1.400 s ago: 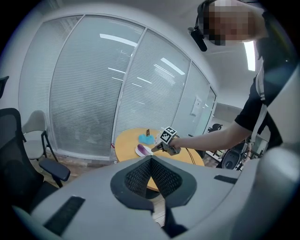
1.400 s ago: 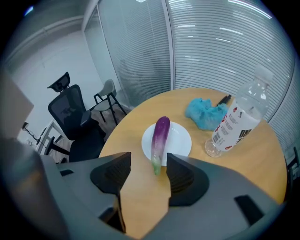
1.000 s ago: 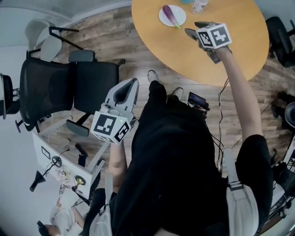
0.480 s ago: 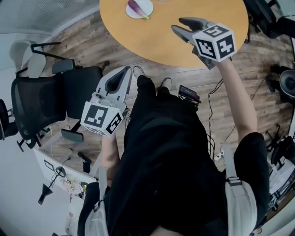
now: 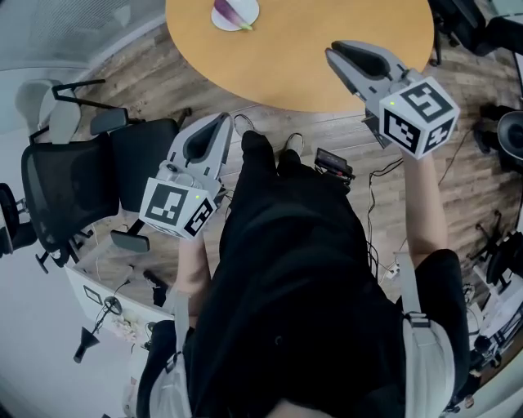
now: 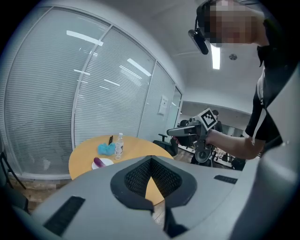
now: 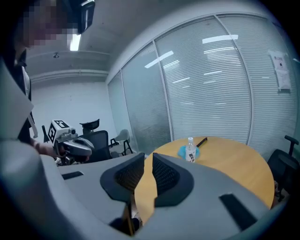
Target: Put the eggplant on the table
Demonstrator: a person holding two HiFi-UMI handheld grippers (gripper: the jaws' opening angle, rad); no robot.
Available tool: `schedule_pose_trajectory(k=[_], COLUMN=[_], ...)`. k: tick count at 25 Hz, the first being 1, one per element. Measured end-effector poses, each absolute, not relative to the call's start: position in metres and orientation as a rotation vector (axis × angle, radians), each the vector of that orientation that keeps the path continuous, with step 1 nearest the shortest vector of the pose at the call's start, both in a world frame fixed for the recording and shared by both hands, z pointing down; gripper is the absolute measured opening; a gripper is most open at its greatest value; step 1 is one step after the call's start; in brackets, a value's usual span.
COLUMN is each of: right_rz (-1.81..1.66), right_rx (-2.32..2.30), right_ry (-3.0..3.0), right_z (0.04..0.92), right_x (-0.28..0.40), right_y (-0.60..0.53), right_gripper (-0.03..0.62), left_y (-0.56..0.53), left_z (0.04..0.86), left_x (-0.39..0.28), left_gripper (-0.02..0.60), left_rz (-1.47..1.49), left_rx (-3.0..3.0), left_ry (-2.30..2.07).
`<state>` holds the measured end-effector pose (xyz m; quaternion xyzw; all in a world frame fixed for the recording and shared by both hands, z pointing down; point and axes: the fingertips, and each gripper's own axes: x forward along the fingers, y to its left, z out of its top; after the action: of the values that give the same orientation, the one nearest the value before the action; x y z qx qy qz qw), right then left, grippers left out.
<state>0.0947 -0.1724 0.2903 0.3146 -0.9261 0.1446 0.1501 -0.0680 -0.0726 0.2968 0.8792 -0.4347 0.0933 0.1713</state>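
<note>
Purple on its white plate (image 5: 250,11), the eggplant (image 5: 230,11) lies at the top edge of the head view, left of centre. The plate stands on the far part of the round wooden table (image 5: 310,57). Neither gripper is near it.

The right gripper (image 5: 333,51) sits in the upper right of that view, over the near edge of the table and pointing toward the upper left. Its jaws have just been closing. They now stand a narrow slit apart with nothing between them, and only the tabletop shows through the gap.

The left gripper (image 5: 222,121) is left of centre, off the table and above the wooden floor. Its jaw tips are together and it holds nothing.

In the right gripper view a clear bottle (image 7: 190,149) stands on the table at centre right. A blue cloth (image 7: 182,151) lies just beside it and a dark pen (image 7: 202,140) lies behind. A black office chair (image 5: 82,184) stands at the left of the head view.
</note>
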Motion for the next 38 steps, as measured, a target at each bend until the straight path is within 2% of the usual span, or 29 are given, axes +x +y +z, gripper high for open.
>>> schedule_pose_trajectory(k=[14,21,38], right_rz=[0.336,0.471,0.427], right_rx=[1.004,1.017,0.936], right_ry=[-2.882,-2.977,-2.981], right_z=[0.23,0.235,0.247], right_x=[0.127,0.145,0.119], right_y=[-0.11,-0.079,-0.067], right_gripper=[0.023,0.023,0.017], left_y=[-0.079,-0.077,-0.072], left_z=[0.282,0.281,0.289], left_x=[-0.06,-0.054,-0.044], left_gripper=[0.011,0.011,0.011], left_rz=[0.215,0.182,0.171], left_rx=[2.513,2.529,2.522], left_ry=[-1.252,-1.216,-1.178])
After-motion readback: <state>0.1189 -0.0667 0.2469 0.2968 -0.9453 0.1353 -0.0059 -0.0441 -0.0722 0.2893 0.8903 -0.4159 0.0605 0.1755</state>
